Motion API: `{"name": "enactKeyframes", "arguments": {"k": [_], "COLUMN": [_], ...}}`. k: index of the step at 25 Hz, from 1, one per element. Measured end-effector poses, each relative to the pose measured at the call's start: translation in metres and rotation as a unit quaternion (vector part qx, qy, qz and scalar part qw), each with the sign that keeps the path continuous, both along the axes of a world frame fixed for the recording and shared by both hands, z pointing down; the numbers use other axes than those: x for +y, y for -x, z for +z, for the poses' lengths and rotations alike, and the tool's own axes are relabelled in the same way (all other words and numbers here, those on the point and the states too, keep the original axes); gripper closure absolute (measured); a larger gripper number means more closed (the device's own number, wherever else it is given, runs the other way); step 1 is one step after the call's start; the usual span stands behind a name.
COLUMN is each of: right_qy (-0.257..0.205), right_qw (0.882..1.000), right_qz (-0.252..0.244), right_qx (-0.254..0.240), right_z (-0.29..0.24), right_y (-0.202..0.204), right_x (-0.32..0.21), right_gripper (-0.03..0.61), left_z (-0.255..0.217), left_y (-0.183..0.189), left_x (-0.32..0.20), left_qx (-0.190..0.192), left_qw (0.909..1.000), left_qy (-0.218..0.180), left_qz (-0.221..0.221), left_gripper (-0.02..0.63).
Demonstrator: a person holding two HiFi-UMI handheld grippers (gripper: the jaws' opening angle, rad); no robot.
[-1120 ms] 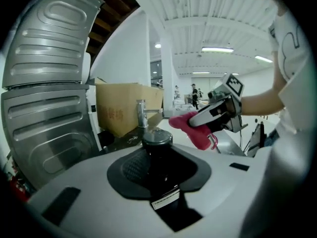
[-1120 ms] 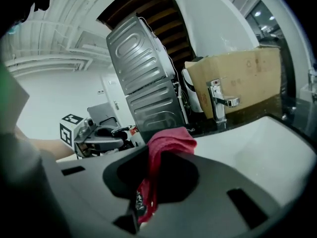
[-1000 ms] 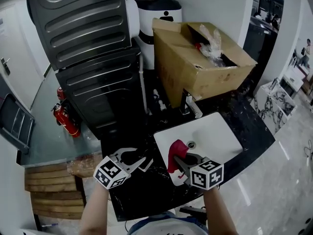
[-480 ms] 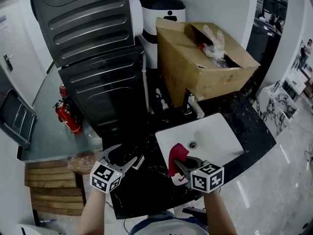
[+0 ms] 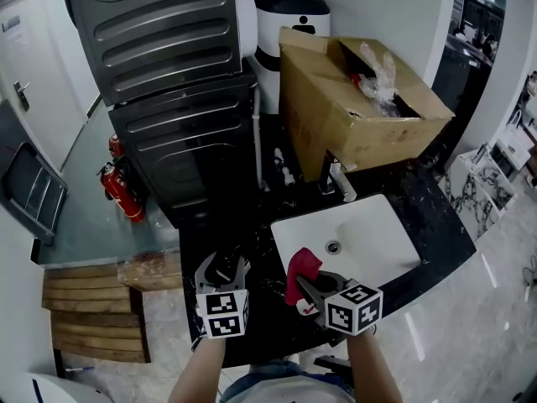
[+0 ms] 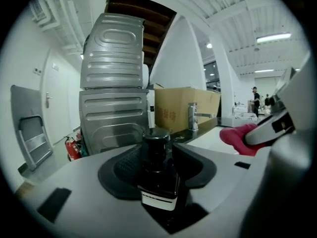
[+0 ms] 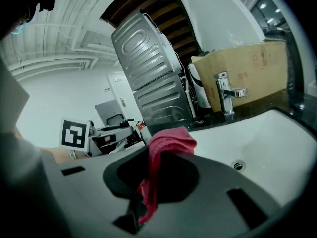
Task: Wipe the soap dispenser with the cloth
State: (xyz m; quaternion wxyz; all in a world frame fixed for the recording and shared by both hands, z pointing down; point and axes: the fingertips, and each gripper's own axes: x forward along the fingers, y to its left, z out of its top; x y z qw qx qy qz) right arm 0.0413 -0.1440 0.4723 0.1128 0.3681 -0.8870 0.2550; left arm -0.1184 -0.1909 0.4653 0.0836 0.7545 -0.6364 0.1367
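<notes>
Left gripper [image 5: 224, 267] has swung round to point up the black counter [image 5: 267, 332] and slid nearer the sink [image 5: 377, 233]. Its jaws have just been closing and now clamp the black soap dispenser [image 6: 157, 170], upright between them. Right gripper [image 5: 306, 288] pinches the red cloth [image 5: 300, 269] over the sink's near-left rim, just beside. The counter's front edge lies right under both, with open basin beyond

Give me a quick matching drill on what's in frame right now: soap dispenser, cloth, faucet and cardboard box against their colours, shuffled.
Things:
1. soap dispenser
2. cloth
3. faucet
4. cardboard box

Colours:
A. brown
B. shiny metal
C. black
D. red

Pairs: 1-C, 2-D, 3-B, 4-A
</notes>
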Motion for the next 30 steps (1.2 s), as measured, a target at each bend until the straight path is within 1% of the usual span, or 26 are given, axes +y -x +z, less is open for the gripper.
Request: {"name": "enactKeyframes", "arguments": {"k": [2,4,5,7,8,10,11,13,14,15,17,18,19,20,22,24,27,30], "right_qy": [0.000,0.001,0.002,0.004,0.004,0.003,0.002,0.000,-0.001,-0.001,-0.001,-0.001,-0.001,-0.002,-0.002,-0.003,-0.007,-0.019], "right_qw": [1.000,1.000,1.000,1.000,1.000,1.000,1.000,1.000,1.000,1.000,1.000,1.000,1.000,1.000,1.000,0.999,0.998,0.996], "right_qz": [0.004,0.009,0.012,0.018,0.020,0.021,0.020,0.017,0.014,0.010,0.000,-0.006,-0.011,-0.017,-0.027,-0.036,-0.053,-0.077], "right_qx": [0.000,0.003,0.004,0.004,0.003,0.001,0.000,-0.001,-0.002,-0.003,-0.004,-0.003,-0.002,-0.001,0.000,0.004,0.021,0.034], "right_z": [0.001,0.003,0.004,0.005,0.004,0.003,0.002,0.001,0.001,0.000,-0.001,-0.001,-0.001,-0.001,0.000,0.001,0.004,0.001], "right_y": [-0.003,-0.008,-0.010,-0.014,-0.015,-0.015,-0.015,-0.012,-0.010,-0.007,0.002,0.007,0.012,0.017,0.027,0.036,0.051,0.069], "right_x": [0.001,0.003,0.003,0.004,0.004,0.004,0.004,0.003,0.002,0.002,0.002,0.002,0.002,0.001,0.000,-0.001,-0.002,-0.005], "right_gripper": [0.528,0.528,0.528,0.528,0.528,0.528,0.528,0.528,0.528,0.528,0.528,0.528,0.528,0.528,0.528,0.528,0.528,0.529], "left_z": [-0.001,-0.002,-0.002,-0.002,-0.001,-0.003,-0.004,-0.006,-0.008,-0.009,-0.011,-0.012,-0.012,-0.012,-0.011,-0.012,-0.011,-0.010], "left_y": [0.006,0.009,0.008,0.004,0.002,-0.001,-0.004,-0.014,-0.021,-0.029,-0.046,-0.052,-0.056,-0.057,-0.054,-0.043,-0.025,-0.013], "left_x": [-0.005,-0.009,-0.009,-0.009,-0.009,-0.010,-0.011,-0.010,-0.008,-0.004,0.007,0.013,0.017,0.020,0.023,0.022,0.023,0.025], "left_qx": [0.006,0.009,0.007,0.010,0.018,0.039,0.051,0.078,0.093,0.108,0.133,0.145,0.154,0.161,0.175,0.203,0.249,0.268], "left_qw": [0.9990,0.9975,0.9972,0.9970,0.9971,0.9981,0.9984,0.9960,0.9922,0.9863,0.9701,0.9624,0.9567,0.9531,0.9500,0.9473,0.9399,0.9367], "left_qy": [-0.001,-0.001,-0.001,0.002,0.003,-0.001,-0.006,-0.019,-0.026,-0.033,-0.044,-0.047,-0.049,-0.051,-0.055,-0.058,-0.064,-0.063], "left_qz": [-0.043,-0.070,-0.075,-0.077,-0.073,-0.048,-0.025,0.038,0.078,0.120,0.198,0.225,0.242,0.251,0.253,0.240,0.224,0.217], "left_gripper": [0.425,0.430,0.433,0.501,0.502,0.502,0.502,0.502,0.502,0.502,0.502,0.500,0.502,0.500,0.500,0.502,0.502,0.502]}}
